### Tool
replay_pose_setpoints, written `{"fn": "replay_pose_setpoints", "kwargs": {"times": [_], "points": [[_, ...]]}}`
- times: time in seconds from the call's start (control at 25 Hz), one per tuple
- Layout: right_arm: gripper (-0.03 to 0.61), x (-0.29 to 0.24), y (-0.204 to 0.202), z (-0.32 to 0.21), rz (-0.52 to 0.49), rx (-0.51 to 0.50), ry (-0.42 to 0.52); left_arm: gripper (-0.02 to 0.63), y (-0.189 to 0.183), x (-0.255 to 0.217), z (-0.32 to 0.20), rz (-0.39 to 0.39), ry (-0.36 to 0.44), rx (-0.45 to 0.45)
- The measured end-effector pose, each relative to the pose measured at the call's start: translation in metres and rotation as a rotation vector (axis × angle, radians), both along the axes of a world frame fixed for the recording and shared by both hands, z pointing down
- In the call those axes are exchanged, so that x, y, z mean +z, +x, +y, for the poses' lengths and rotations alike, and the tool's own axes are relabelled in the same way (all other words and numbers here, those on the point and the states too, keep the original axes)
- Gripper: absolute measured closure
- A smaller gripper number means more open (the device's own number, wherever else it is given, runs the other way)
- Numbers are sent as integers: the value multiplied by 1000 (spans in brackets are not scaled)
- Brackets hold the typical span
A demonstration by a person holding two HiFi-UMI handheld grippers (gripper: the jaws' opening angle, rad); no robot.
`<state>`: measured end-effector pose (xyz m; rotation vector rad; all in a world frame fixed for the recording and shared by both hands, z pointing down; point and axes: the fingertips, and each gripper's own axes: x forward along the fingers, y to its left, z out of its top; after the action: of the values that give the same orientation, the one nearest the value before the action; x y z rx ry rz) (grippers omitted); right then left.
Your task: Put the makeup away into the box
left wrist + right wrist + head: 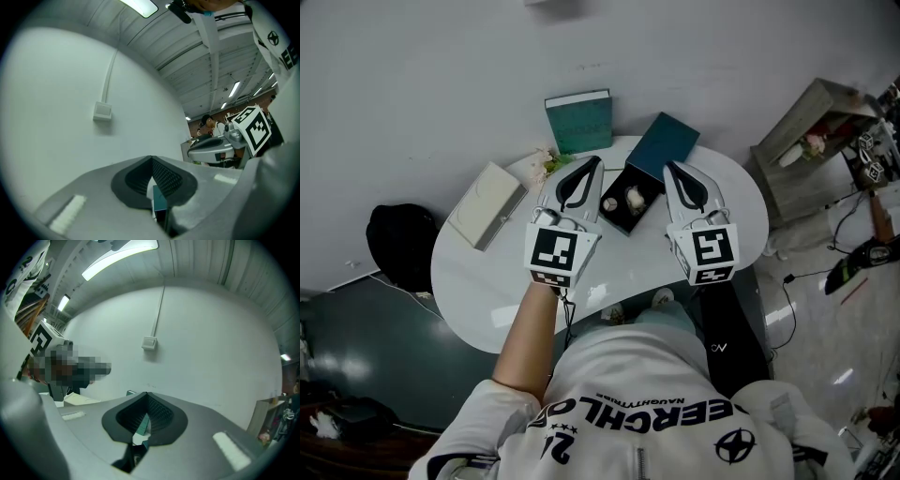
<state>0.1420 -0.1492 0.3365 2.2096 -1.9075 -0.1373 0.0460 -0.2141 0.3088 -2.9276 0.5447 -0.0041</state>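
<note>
An open dark teal box (622, 223) sits on the white oval table (487, 291), its lid (664, 145) raised behind it. Two pale round makeup items (634, 198) lie inside. My left gripper (592, 161) hovers just left of the box and my right gripper (671, 167) just right of it, both pointing away from me. Each is shut with nothing held. In the left gripper view the jaws (152, 160) meet, and a strip of teal box (159, 202) shows below them. The right gripper's tips (147, 394) also touch.
A closed teal box (579, 120) stands at the table's far edge beside small flowers (548, 161). A white flat box (487, 203) lies at the left. A wooden shelf (806, 141) stands right of the table, and a black bag (398, 246) lies on the floor at the left.
</note>
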Motion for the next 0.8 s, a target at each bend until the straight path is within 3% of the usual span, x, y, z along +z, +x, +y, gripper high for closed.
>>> {"fn": "replay_pose_setpoints", "kwargs": {"times": [0.16,0.8], "points": [[549,-4,-3,0,44,2,-9,612,1,1,-1,5,-13,5],[549,-2,9,0,41,-4,-38,612,19,14,0,-12,-39,41]]}}
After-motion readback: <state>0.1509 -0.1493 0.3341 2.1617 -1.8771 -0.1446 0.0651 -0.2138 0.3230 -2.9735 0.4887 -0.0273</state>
